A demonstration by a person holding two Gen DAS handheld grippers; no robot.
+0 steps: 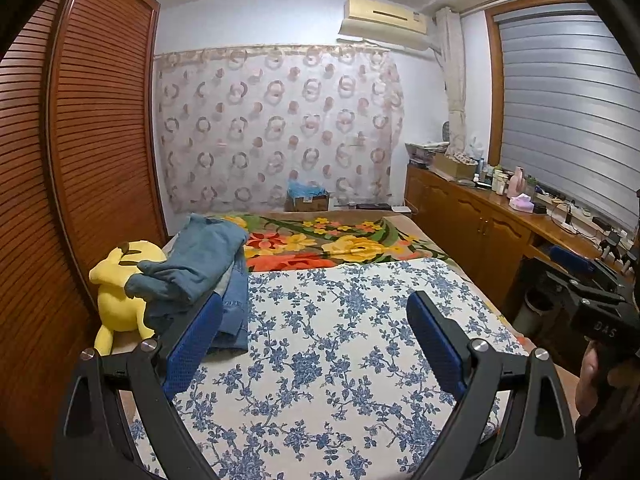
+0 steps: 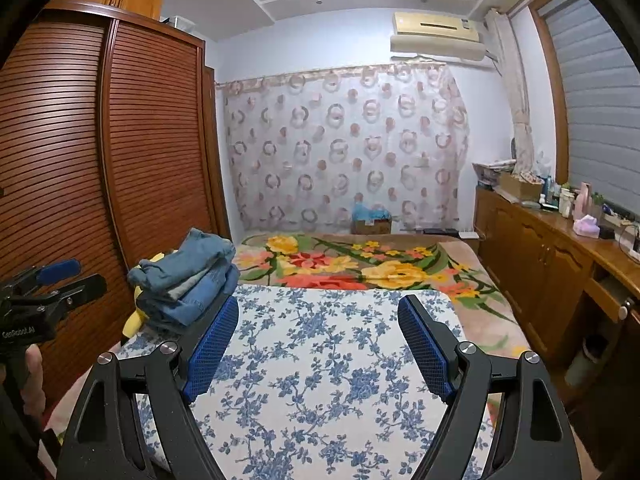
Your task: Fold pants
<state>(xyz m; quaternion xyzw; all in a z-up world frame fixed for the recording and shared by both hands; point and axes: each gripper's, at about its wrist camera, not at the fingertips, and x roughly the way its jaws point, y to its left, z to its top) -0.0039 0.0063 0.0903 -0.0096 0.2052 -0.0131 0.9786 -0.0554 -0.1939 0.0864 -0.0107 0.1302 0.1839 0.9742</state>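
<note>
A pile of blue denim pants (image 1: 196, 264) lies crumpled on the left side of the bed, partly over a yellow plush toy (image 1: 120, 292). My left gripper (image 1: 315, 300) hovers open above the white, blue-flowered cloth (image 1: 340, 360), with its left finger just right of the pile and nothing between its blue pads. In the right wrist view the same pants (image 2: 188, 280) sit ahead and to the left. My right gripper (image 2: 318, 304) is open and empty over the flowered cloth (image 2: 320, 380). Each gripper shows at the edge of the other's view, held by a hand.
A bright floral blanket (image 1: 340, 244) covers the far half of the bed. A slatted wooden wardrobe (image 1: 92, 140) stands close on the left. A wooden cabinet (image 2: 540, 264) with bottles and boxes runs along the right. A cardboard box (image 2: 372, 224) sits beyond the bed's far end.
</note>
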